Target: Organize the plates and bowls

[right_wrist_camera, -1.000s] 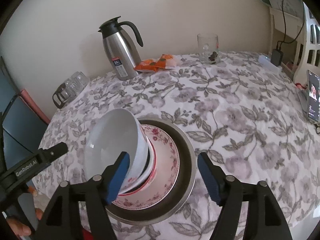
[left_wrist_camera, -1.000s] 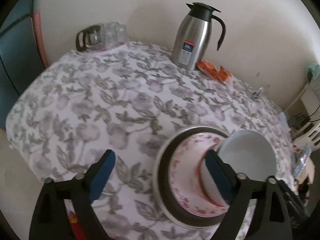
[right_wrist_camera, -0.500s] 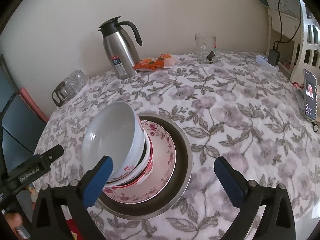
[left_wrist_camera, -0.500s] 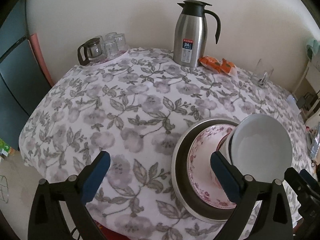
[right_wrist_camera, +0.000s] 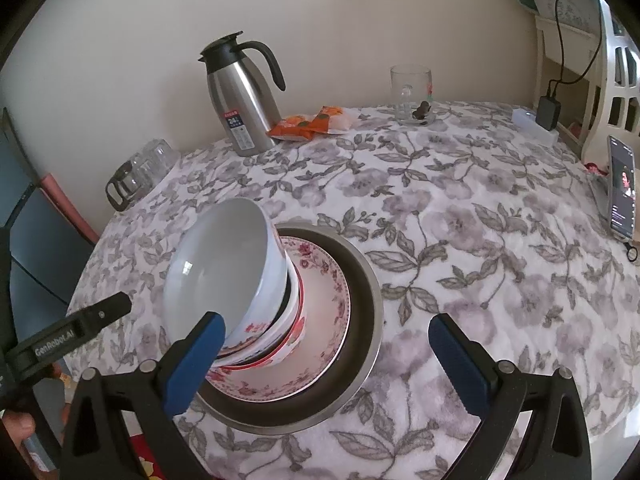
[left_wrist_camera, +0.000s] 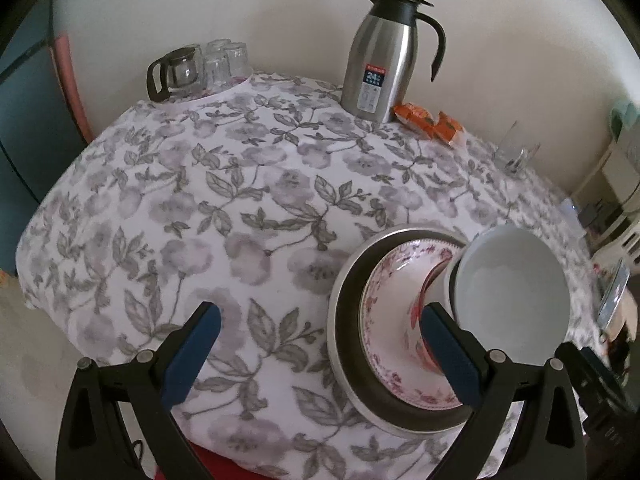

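A stack stands near the table's front edge: a wide metal plate [right_wrist_camera: 366,280], a pink floral plate [right_wrist_camera: 326,300] on it, then several nested bowls [right_wrist_camera: 280,344] with a plain white bowl [right_wrist_camera: 220,264] on top. The same white bowl [left_wrist_camera: 512,288], floral plate [left_wrist_camera: 392,300] and metal plate [left_wrist_camera: 348,320] show in the left wrist view. My right gripper [right_wrist_camera: 328,340] is open wide, its left pad just in front of the bowls without pressing them. My left gripper [left_wrist_camera: 320,356] is open over the cloth, left of the stack.
At the back stand a steel jug [right_wrist_camera: 244,108], orange packets [right_wrist_camera: 308,124], a glass mug [right_wrist_camera: 410,88] and a glass pot with upturned cups [left_wrist_camera: 200,68]. A phone [right_wrist_camera: 622,192] leans at the right edge. A hand [right_wrist_camera: 16,428] shows at lower left.
My right gripper's jaws have spread much wider beside the bowls. The left gripper's jaws have also widened a little and its view has drawn back. The stack has stayed put.
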Available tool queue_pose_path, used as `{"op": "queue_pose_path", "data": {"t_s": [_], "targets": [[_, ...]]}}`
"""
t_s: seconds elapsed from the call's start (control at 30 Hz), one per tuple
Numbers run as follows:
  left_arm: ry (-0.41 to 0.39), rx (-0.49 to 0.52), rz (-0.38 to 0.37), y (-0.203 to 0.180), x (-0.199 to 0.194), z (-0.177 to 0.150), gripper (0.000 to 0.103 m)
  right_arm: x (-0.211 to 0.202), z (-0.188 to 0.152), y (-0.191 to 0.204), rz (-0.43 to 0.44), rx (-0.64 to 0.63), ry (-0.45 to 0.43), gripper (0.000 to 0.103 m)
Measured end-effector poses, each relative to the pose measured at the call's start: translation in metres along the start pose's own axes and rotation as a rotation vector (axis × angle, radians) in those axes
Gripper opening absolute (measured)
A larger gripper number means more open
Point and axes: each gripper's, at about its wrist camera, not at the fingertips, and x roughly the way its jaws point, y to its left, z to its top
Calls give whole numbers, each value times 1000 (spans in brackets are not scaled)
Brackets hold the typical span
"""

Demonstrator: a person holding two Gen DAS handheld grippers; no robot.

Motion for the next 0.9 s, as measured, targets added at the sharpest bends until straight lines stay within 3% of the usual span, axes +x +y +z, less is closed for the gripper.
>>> {"op": "queue_pose_path", "data": {"t_s": [0.23, 0.37, 0.53, 0.67, 0.73, 0.77, 0.83, 0.9], "targets": [[54, -118, -62, 18, 23, 4, 100, -2, 5, -21, 21, 96, -22, 103], [85, -185, -137, 27, 32, 7, 100, -5, 10, -37, 20, 159, -59, 103], [122, -214, -135, 28, 48, 10, 100, 9, 10, -64, 28, 252, -34, 100], [204, -292, -178, 33, 72, 6, 96, 31, 4, -81, 58, 325, 37, 78], [226, -316, -201, 35, 80, 6, 80, 44, -1, -83, 78, 346, 76, 63], [231, -323, -207, 35, 84, 6, 78, 51, -3, -83, 86, 347, 103, 52], [246, -339, -206, 36, 92, 5, 73, 62, -5, -82, 93, 345, 135, 47], [258, -353, -221, 35, 100, 5, 64, 70, -7, -81, 113, 345, 150, 34]]}}
